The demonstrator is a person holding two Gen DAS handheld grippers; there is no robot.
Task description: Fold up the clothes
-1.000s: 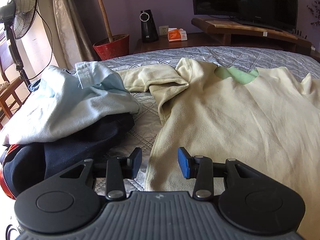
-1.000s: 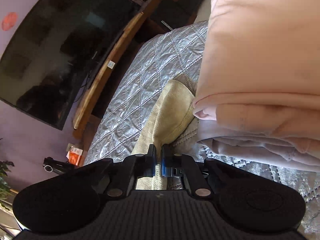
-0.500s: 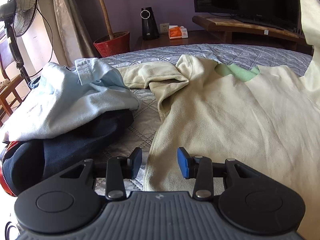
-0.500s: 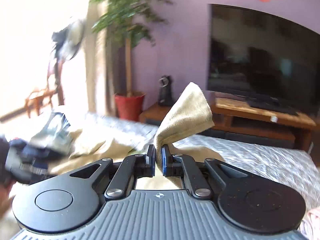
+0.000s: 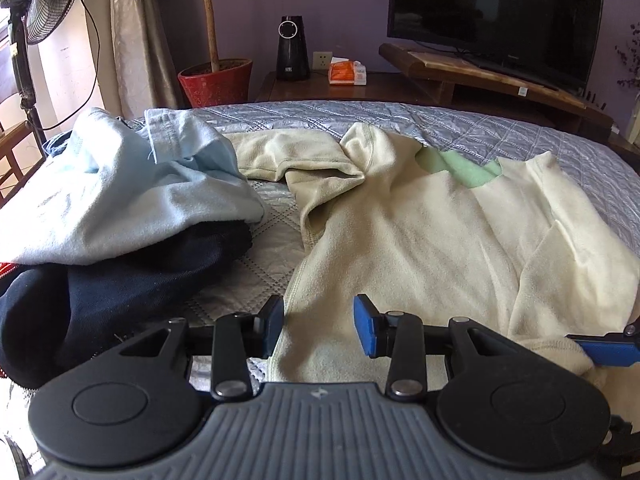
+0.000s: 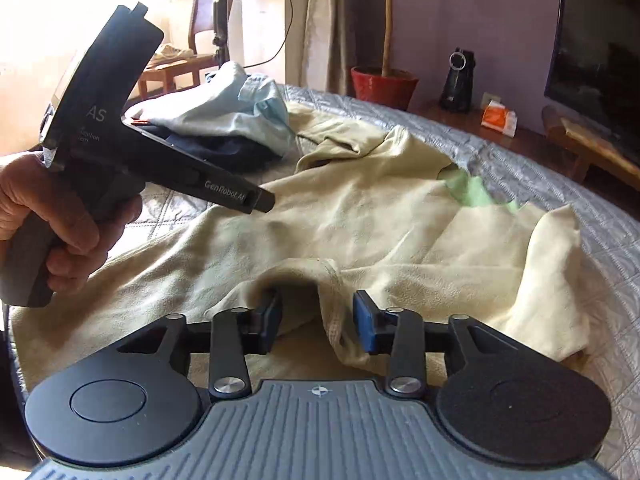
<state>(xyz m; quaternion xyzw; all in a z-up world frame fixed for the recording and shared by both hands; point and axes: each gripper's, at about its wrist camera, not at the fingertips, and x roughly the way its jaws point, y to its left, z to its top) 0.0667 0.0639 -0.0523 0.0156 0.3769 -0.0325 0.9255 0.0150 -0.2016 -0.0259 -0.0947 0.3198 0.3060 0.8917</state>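
A cream sweater (image 5: 400, 248) with a green inner collar (image 5: 460, 168) lies spread on the grey quilted bed (image 5: 580, 160). Its right sleeve (image 5: 560, 280) is folded in over the body. My left gripper (image 5: 319, 328) is open, hovering over the sweater's left hem edge with nothing between its fingers. My right gripper (image 6: 318, 322) is open too, and the sleeve cuff (image 6: 328, 300) lies loose between its fingers. In the right wrist view a hand (image 6: 60, 224) holds the left gripper (image 6: 262, 200) above the sweater. One blue finger of the right gripper (image 5: 604, 350) shows at the left wrist view's right edge.
A pile of light blue (image 5: 120, 200) and navy (image 5: 140, 280) clothes sits left of the sweater. Past the bed's far edge stand a red plant pot (image 5: 216, 84), a black speaker (image 5: 292, 56), a TV (image 5: 496, 20) on a wooden stand and a fan (image 5: 48, 0).
My right gripper swung the cream sleeve up and across from the bed's right side, laid it over the sweater's body and opened. The left gripper has hardly moved.
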